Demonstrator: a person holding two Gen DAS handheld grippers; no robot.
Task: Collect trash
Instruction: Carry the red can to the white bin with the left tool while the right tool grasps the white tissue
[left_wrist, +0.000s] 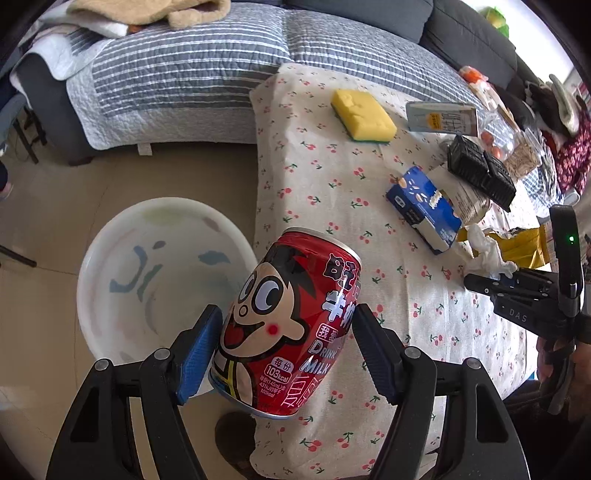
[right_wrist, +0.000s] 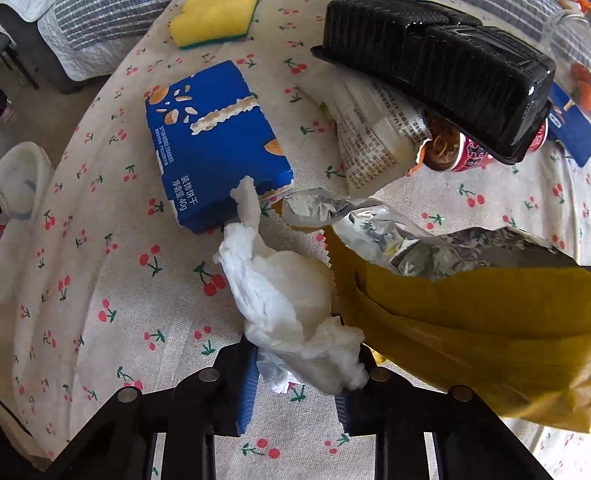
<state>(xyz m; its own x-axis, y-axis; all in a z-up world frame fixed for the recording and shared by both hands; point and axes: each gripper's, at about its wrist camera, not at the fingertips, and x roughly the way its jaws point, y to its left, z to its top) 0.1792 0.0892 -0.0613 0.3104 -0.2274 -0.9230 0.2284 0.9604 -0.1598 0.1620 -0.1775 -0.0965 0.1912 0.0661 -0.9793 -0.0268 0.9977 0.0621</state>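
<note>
The left claw (left_wrist: 286, 343) grips a red can (left_wrist: 284, 325), tilted, right over the surface's (left_wrist: 332, 177) left edge; below and left of it a white basin (left_wrist: 147, 273) stands on the floor, close against that edge. The right claw (right_wrist: 301, 373) is closed on the near end of a crumpled tissue (right_wrist: 284, 295), which lies on the cloth between a blue box (right_wrist: 214, 147) and a yellow bag (right_wrist: 461, 314), touching both. Bare cloth lies left of the tissue toward the edge; to the right and beyond, the bag, a wrapper (right_wrist: 373, 136) and a black tray (right_wrist: 443, 70) crowd in. A sponge (left_wrist: 364, 116) sits near the far edge.
</note>
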